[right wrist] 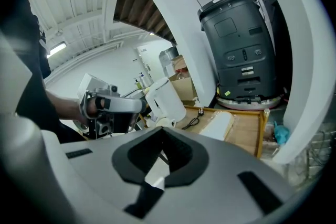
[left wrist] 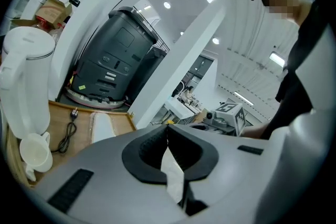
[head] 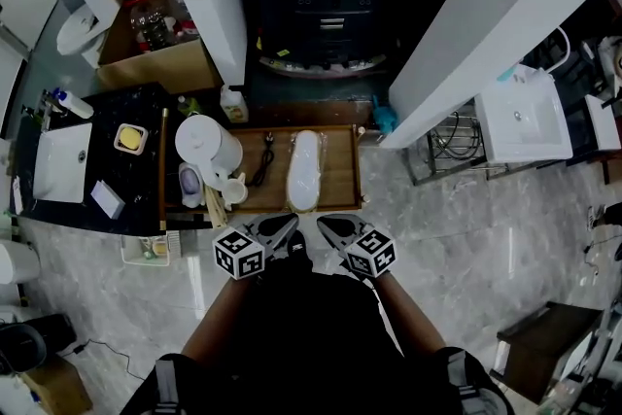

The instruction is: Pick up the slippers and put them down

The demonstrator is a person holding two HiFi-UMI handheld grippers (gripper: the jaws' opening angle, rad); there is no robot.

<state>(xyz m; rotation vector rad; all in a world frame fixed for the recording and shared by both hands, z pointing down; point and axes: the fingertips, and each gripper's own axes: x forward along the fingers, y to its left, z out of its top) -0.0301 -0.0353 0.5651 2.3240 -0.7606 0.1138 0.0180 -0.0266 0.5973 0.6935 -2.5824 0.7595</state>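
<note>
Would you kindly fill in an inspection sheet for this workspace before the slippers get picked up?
Surface: wooden tray, bare at its right end.
Job's things: white slipper lies lengthwise mid-tray; one or a stacked pair, cannot tell.
Clutter: kettle and cup at the tray's left end.
Grippers: left tongs and right tongs both shut, empty, just short of the tray's near edge.
Cables: black cord with plug lies between kettle and slipper, apart from the slipper.
Surroundings: black machine beyond the tray; sink in a dark counter to the left.
</note>
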